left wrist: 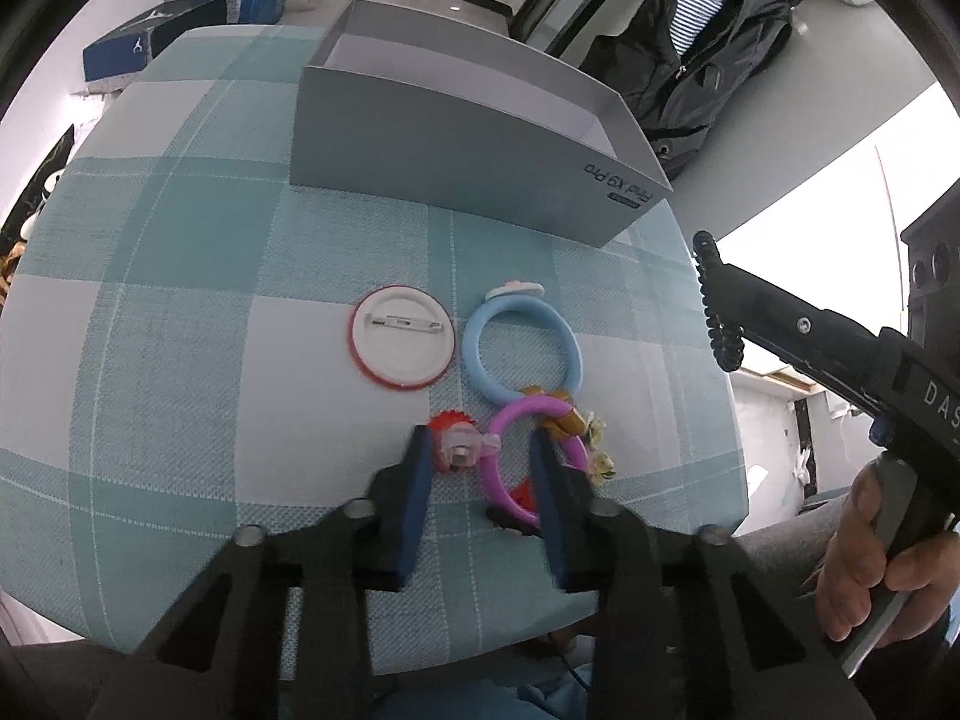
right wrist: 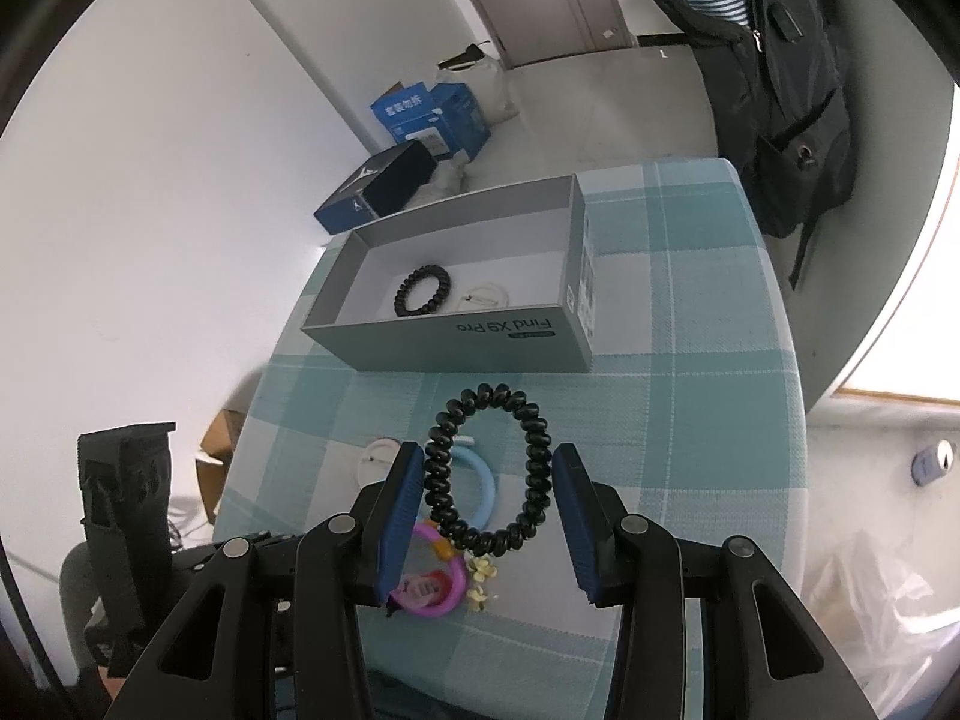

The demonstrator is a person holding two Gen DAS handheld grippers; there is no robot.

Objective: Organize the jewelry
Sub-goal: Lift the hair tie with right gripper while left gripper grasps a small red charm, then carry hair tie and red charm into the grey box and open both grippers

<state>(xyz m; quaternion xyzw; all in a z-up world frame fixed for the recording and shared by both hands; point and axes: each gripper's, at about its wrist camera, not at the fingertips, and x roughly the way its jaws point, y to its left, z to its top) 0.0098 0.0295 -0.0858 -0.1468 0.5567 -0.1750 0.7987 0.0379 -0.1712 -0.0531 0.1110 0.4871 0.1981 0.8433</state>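
Observation:
My right gripper (right wrist: 486, 495) is shut on a black spiral bracelet (right wrist: 534, 456), held above the table; it also shows in the left wrist view (left wrist: 717, 324). My left gripper (left wrist: 483, 456) is open, low over a purple ring-shaped bracelet (left wrist: 510, 420), with a red flower charm (left wrist: 450, 447) between its fingers. A light blue bracelet (left wrist: 519, 348) and a white pin badge (left wrist: 399, 345) lie just beyond. The open grey box (right wrist: 456, 336) holds another black spiral bracelet (right wrist: 422, 290) and a white badge (right wrist: 483, 298).
The table has a teal checked cloth (left wrist: 180, 330). A black backpack (right wrist: 780, 90) stands beyond the table's far right. Blue cartons (right wrist: 420, 114) and a dark shoebox (right wrist: 375, 186) sit on the floor behind the box.

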